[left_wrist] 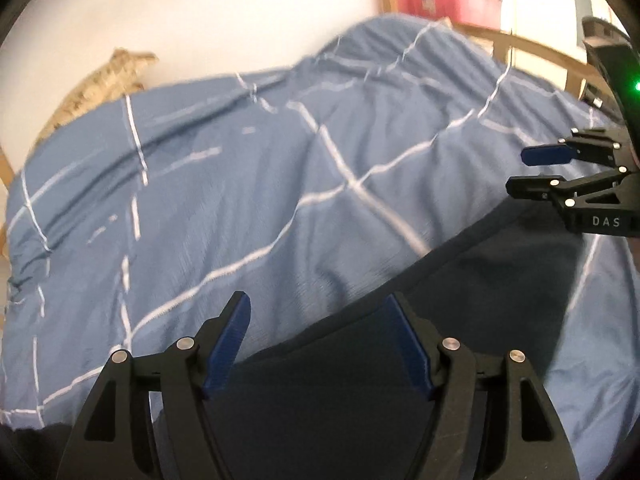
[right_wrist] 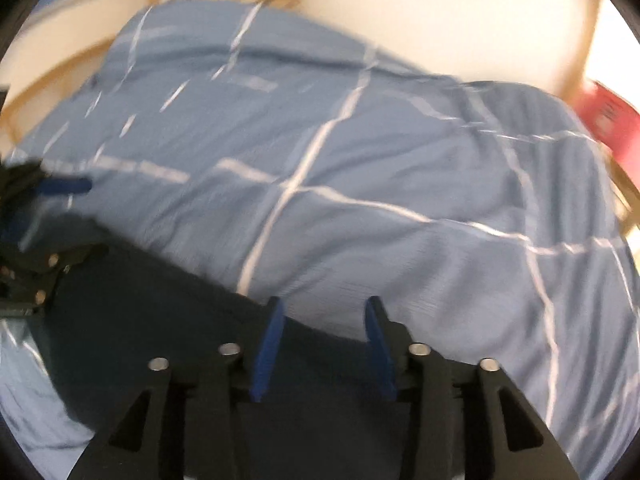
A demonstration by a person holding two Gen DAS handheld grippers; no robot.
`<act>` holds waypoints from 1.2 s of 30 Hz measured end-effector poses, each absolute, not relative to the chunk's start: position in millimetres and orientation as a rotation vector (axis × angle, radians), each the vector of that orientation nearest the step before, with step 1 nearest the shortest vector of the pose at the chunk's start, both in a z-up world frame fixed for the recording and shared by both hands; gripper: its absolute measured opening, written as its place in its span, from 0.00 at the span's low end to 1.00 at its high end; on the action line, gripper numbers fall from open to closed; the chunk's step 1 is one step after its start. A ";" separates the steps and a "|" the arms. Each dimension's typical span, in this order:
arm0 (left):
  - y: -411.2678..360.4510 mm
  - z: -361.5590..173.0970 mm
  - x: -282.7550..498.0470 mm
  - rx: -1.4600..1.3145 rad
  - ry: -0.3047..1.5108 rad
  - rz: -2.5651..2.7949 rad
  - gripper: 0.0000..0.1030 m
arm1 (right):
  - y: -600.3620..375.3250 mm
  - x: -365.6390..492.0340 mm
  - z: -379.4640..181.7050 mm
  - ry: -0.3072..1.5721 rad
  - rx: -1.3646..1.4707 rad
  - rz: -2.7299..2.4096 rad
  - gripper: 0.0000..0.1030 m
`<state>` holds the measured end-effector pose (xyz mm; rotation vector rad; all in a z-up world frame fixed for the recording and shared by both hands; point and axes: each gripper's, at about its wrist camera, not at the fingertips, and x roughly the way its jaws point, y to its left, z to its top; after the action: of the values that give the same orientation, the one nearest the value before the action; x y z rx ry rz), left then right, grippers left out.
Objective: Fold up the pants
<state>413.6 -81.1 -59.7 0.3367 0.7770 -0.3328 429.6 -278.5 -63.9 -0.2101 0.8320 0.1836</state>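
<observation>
Dark navy pants [left_wrist: 460,280] lie flat on a blue checked duvet [left_wrist: 240,200], running from the lower middle toward the right. My left gripper [left_wrist: 318,304] hovers over their near edge, jaws open, with only cloth showing below the gap. My right gripper [left_wrist: 522,172] reaches in from the right edge above the far end of the pants, fingers apart. In the right wrist view the pants [right_wrist: 140,320] fill the lower left on the duvet [right_wrist: 360,160]. My right gripper [right_wrist: 325,306] stands open over their edge. The left gripper [right_wrist: 60,220] is blurred at the left.
A wooden bed frame [left_wrist: 520,44] curves behind the duvet, in front of a white wall. A red bin [left_wrist: 444,0] sits beyond it and also shows at the right [right_wrist: 600,120]. A beige patterned cloth [left_wrist: 104,80] lies at the duvet's far left end.
</observation>
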 end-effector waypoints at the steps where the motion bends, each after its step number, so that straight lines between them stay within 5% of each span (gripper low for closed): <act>1: -86.2 -54.7 406.3 0.336 0.762 -0.334 0.68 | -289.8 423.3 -57.5 0.805 -0.175 0.161 0.52; 12: -144.1 -50.9 334.1 0.237 0.723 -0.345 0.73 | -384.3 352.3 -72.0 0.731 0.240 0.041 0.55; 33: -168.9 -103.2 343.5 0.199 0.818 -0.204 0.73 | -425.1 357.4 -162.7 0.789 0.763 0.107 0.55; 36: -170.2 -101.3 340.6 0.209 0.805 -0.190 0.73 | -431.3 359.8 -165.8 0.782 0.824 0.075 0.49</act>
<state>340.6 -170.2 -101.3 0.2094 0.8047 -0.1898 359.8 -431.3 -165.8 0.8244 0.7821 0.0748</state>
